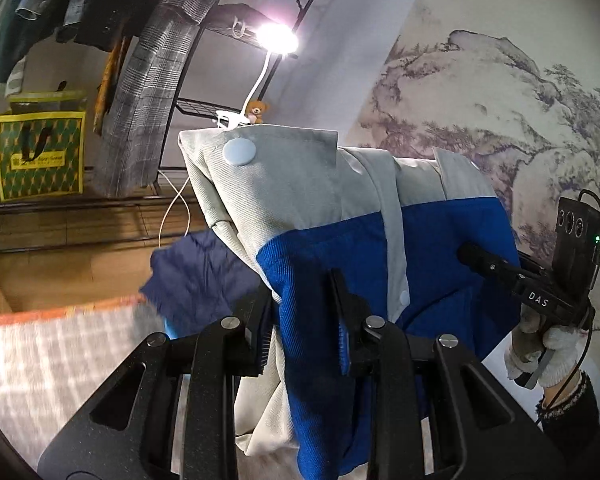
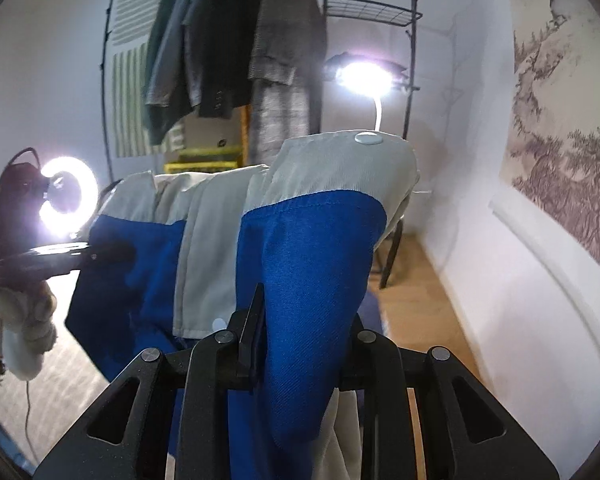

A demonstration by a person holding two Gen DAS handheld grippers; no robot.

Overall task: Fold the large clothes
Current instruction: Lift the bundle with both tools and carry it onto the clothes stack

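Observation:
A large blue and light-grey jacket (image 1: 340,216) with round white snap buttons hangs in the air, stretched between both grippers. My left gripper (image 1: 304,300) is shut on a fold of its blue and grey cloth. In the left wrist view the right gripper (image 1: 476,260) shows at the right, held by a white-gloved hand (image 1: 548,356), clamped on the jacket's far side. In the right wrist view my right gripper (image 2: 304,320) is shut on the jacket (image 2: 312,248), and the left gripper (image 2: 108,254) bites its other edge at the left.
A clothes rack (image 2: 220,40) with hanging garments and a plaid coat (image 1: 156,72) stands behind. A bright clip lamp (image 1: 278,38) and a ring light (image 2: 66,196) glare. A yellow-green bag (image 1: 40,156) sits on the floor. A dark blue padded garment (image 1: 196,276) lies on a light surface (image 1: 48,364) below.

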